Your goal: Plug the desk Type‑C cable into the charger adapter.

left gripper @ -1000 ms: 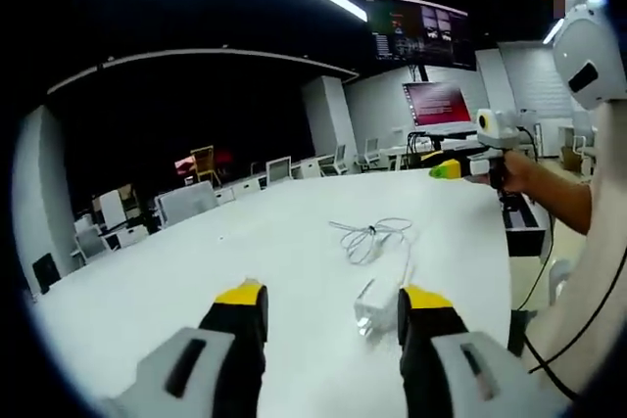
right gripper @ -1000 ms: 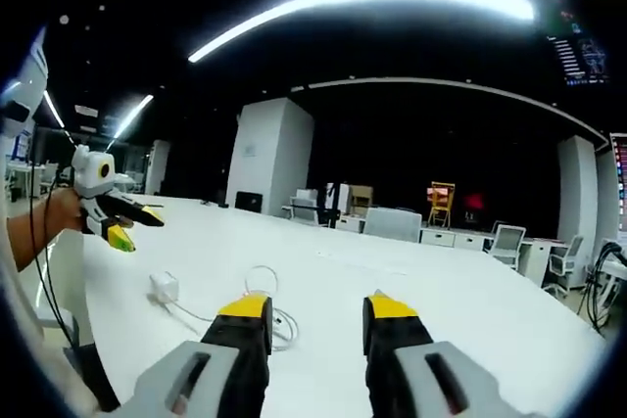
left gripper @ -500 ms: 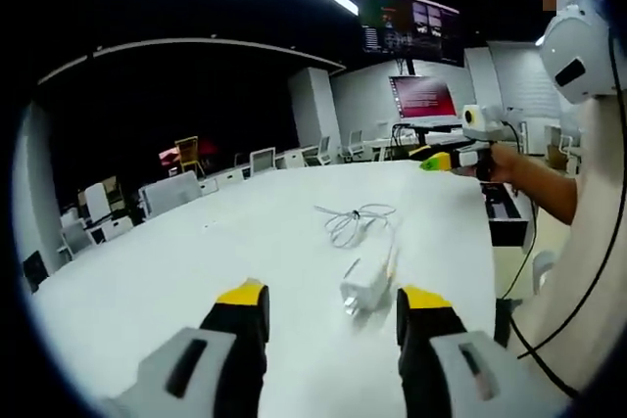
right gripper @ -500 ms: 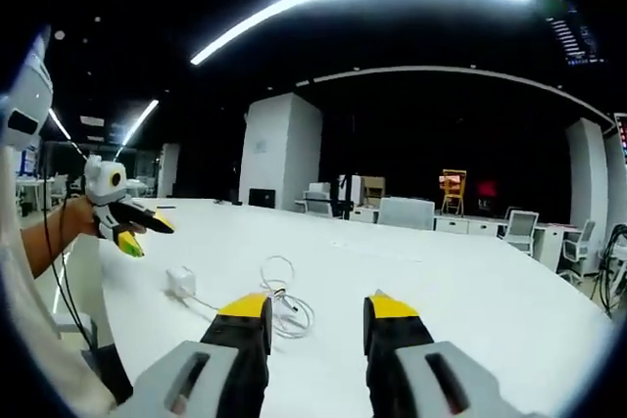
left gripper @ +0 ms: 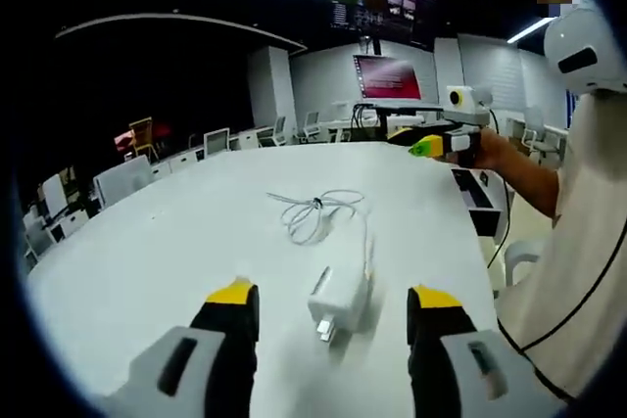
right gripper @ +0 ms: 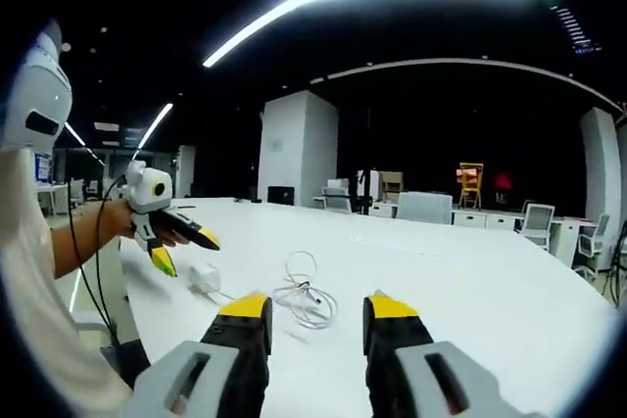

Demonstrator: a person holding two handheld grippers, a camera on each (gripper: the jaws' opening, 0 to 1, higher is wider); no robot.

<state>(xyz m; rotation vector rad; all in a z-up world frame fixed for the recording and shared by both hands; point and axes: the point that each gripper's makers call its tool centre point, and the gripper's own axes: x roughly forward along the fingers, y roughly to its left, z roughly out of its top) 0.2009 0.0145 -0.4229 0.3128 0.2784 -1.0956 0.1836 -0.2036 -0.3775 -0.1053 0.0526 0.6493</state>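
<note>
Left gripper view: left hand-held gripper (left gripper: 333,302) at bottom center, jaws spread apart, yellow tips, nothing between the pads, released. White charger (left gripper: 335,298) lies flat on the white bench (left gripper: 157,242) in the lower middle of the frame, between the two jaw tips, prongs pointing toward the camera. A thin white cable (left gripper: 318,214) runs from the charger's far side up to a loose coil at mid frame, bundled with a small tie. The right hand-held gripper (left gripper: 423,144) comes in at upper right, held in a person's hand (left gripper: 478,148), above the far bench edge, well apart from the cable; cannot tell its jaw state from here. Wall screens at the top, office chairs at left behind the bench.

Right gripper view: right hand-held gripper (right gripper: 314,312) at bottom center, jaws apart, empty, released, hovering over the bench (right gripper: 470,281). The cable coil (right gripper: 306,298) sits just above the left jaw tip, center-left. The charger (right gripper: 205,275) lies further left, near the bench edge. The left hand-held gripper (right gripper: 186,250) shows at left, tips parted, just above and beside the charger, not touching it. A person's forearm and light shirt fill the left edge. White column and chairs in the background.
</note>
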